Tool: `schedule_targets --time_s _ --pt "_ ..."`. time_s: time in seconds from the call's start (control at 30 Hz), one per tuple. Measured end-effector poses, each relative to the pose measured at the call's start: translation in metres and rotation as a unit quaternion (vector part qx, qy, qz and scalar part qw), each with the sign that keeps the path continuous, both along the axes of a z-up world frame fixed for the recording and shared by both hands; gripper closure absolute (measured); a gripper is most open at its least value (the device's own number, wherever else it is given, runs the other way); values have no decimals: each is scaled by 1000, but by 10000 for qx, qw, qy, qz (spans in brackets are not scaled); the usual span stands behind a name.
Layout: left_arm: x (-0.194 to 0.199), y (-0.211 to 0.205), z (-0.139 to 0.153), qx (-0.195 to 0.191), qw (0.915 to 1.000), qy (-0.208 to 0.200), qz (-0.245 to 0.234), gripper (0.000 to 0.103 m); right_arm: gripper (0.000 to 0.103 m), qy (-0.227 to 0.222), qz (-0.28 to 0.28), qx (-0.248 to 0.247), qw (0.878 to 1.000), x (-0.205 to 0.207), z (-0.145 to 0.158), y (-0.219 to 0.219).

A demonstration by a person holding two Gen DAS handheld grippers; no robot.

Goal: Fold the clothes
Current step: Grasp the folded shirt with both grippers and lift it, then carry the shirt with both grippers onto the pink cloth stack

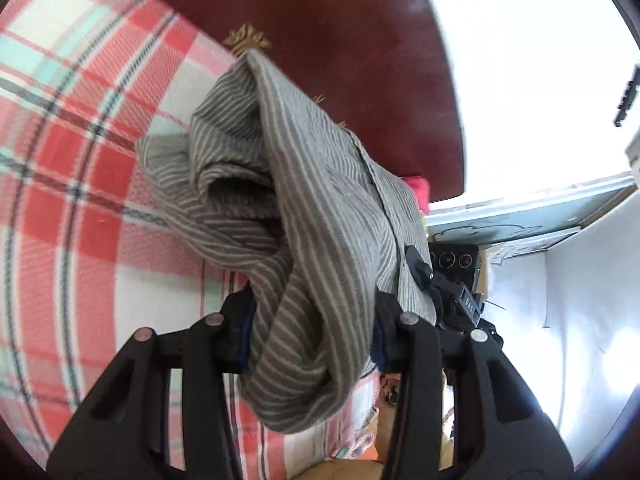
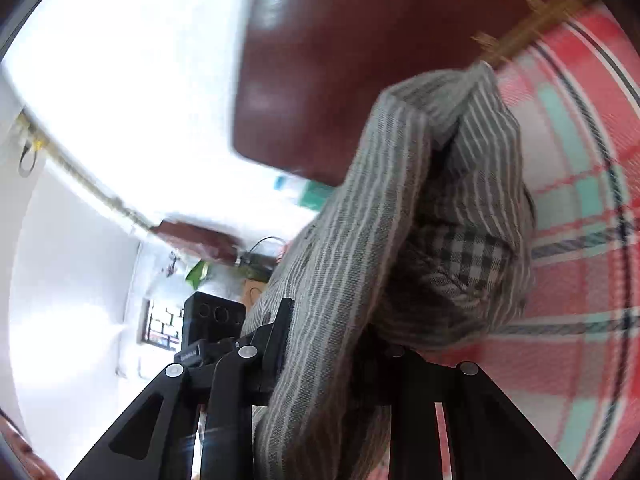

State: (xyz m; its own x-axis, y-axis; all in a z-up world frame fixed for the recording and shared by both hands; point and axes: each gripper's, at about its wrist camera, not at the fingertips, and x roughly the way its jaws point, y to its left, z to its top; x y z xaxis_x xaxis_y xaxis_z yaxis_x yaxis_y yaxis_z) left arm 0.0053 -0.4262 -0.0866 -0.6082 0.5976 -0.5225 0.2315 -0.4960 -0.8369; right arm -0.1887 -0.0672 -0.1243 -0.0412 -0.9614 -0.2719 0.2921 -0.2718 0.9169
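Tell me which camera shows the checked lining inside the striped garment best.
The right wrist view: the checked lining lies open inside the striped garment, its black-and-white squares plain to see. The left wrist view shows only the garment's striped outside, bunched between the left tongs; no lining is visible there.

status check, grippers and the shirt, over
Left gripper shut on striped shirt. Right gripper shut on it too. Shirt bunched, lifted over plaid blanket. Nothing in the way.

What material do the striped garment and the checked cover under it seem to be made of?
Striped garment: probably thin woven cotton or linen, matte; it hangs in soft folds with visible weave. Checked cover: seemingly a coarser woven textile, matte; its ribbed texture shows. Exact fibres cannot be told.
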Motion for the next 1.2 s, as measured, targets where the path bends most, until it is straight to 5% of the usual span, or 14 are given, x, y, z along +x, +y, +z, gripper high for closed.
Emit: schedule_targets --time_s 0.3,0.57,0.67,0.87,1.07,1.2 --pt "128 -79 118 -885 9908 645 800 57 77 577 709 -692 9934 58 89 -120" --pt "253 -175 199 -1698 9632 800 1927 57 77 759 1472 -1214 9787 120 147 -296" --pt "294 -204 206 -1932 9495 750 2354 56 77 773 1784 -1328 9719 146 155 -359" --pt "377 -268 167 -1906 9331 475 3011 53 77 703 2266 -1194 9641 200 136 -464" --pt "411 -289 60 -1479 9362 -261 3177 53 77 318 2683 -296 9623 250 55 -514" --pt "418 -283 16 -1168 9387 -350 3226 48 76 64 2742 206 9614 271 0 -530"
